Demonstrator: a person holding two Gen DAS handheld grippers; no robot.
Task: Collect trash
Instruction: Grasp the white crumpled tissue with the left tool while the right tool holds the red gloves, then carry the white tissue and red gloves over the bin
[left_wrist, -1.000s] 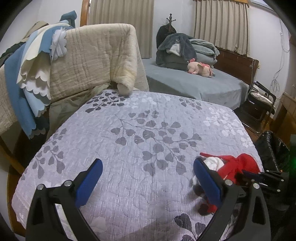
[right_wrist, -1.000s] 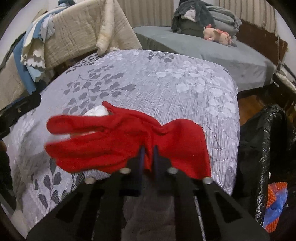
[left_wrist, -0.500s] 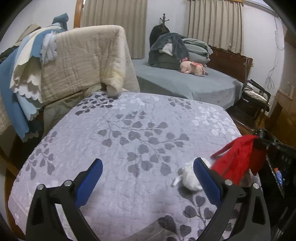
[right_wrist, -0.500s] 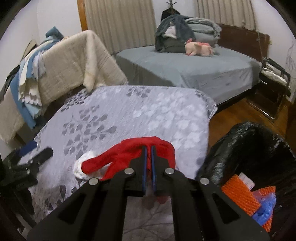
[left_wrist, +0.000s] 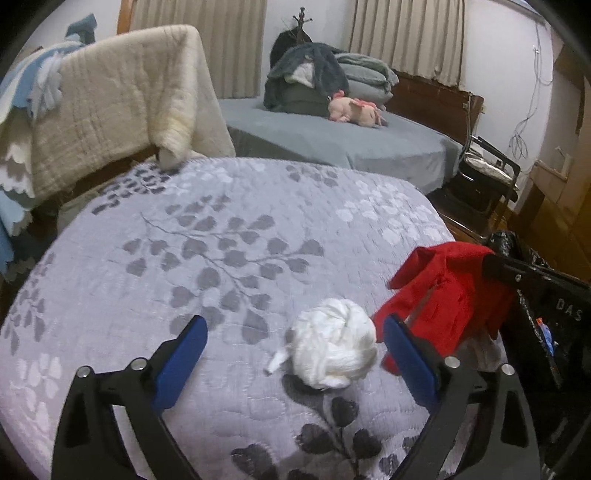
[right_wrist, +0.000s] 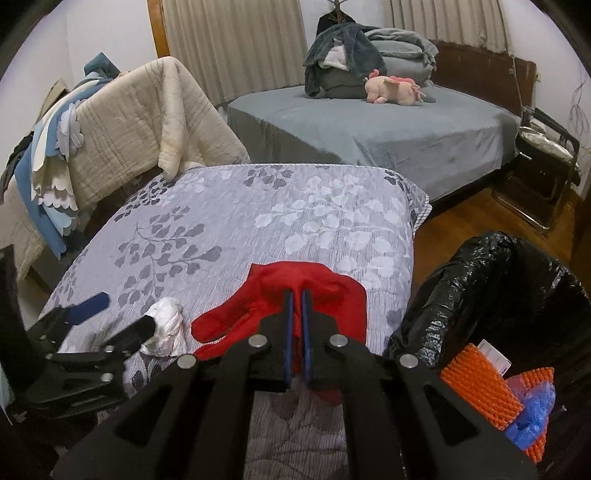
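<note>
Red glove (right_wrist: 295, 295), limp, pinched in R gripper (right_wrist: 296, 299); white wad (left_wrist: 334, 349) crumpled.

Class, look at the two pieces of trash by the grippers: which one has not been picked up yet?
The white crumpled wad: it lies loose on the floral quilt between the open left gripper's fingers. The red glove hangs clamped in the right gripper.

A red glove (right_wrist: 295, 295) hangs limp at lower centre, fingers drooping left, beside a crumpled white wad (left_wrist: 334, 349) lying on the quilt, black-lined bin (right_wrist: 498, 288) at right.
</note>
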